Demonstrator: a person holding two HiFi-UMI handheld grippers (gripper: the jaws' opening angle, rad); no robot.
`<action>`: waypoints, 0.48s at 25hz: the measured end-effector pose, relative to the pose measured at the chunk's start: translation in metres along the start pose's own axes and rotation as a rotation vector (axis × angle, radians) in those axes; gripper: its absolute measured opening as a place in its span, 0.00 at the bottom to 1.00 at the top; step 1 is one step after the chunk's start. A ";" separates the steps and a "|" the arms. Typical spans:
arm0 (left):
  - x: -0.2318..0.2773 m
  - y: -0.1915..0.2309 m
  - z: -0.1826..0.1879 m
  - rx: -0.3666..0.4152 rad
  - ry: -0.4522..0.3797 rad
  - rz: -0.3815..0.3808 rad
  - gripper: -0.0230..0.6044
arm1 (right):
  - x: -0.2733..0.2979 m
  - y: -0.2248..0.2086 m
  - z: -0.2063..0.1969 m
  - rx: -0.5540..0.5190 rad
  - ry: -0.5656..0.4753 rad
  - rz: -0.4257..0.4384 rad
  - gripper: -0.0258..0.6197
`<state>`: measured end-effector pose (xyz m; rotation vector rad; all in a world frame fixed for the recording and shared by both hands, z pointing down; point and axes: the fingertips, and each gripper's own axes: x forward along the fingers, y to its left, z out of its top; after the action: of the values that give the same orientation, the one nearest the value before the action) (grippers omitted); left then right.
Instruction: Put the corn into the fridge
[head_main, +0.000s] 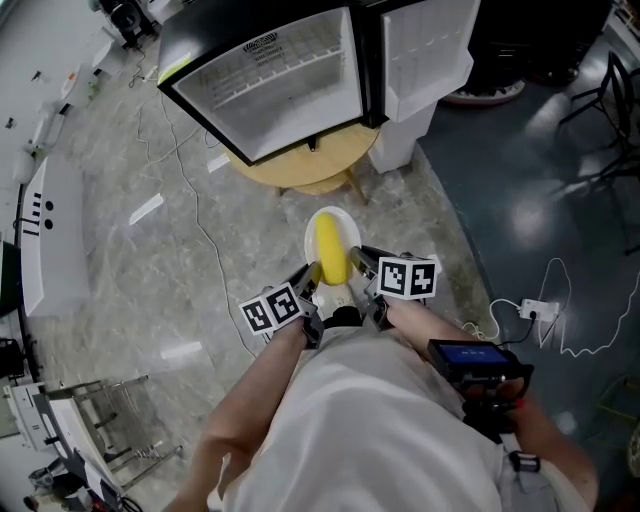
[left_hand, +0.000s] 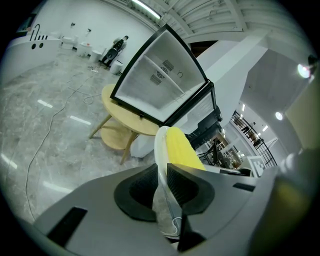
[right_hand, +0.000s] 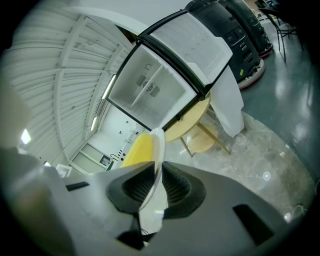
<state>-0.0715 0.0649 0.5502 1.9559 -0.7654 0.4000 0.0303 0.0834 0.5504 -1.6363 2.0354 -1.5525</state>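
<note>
Left tongs (left_hand: 163, 175) are clamped on the left rim of the white plate (left_hand: 160, 145). Between my two hands lies the corn (head_main: 330, 250), a smooth yellow cob whose long axis points away toward the open fridge (head_main: 270, 80) ahead. Right tongs (right_hand: 156, 182) pinch the opposite rim. I judge both must advance together, level.

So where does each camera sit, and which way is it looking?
Head view: on the person's head, looking down at the corn on its plate; arms, left tongs and right tongs show.
Left gripper view: on the left tongs, looking along them toward the fridge; they pinch the plate rim.
Right gripper view: on the right tongs, facing the fridge too, pinching the other rim.
All share corn, plate, fridge.
</note>
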 end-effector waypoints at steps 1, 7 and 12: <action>0.005 0.000 0.003 0.001 0.005 -0.005 0.14 | 0.002 -0.003 0.004 0.000 -0.002 -0.007 0.12; 0.030 0.001 0.027 0.007 0.031 -0.032 0.14 | 0.017 -0.012 0.030 0.008 -0.015 -0.032 0.12; 0.048 0.001 0.045 0.001 0.052 -0.053 0.14 | 0.028 -0.019 0.049 0.016 -0.030 -0.056 0.12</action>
<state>-0.0382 0.0084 0.5564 1.9551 -0.6791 0.4183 0.0621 0.0330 0.5546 -1.7148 1.9735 -1.5486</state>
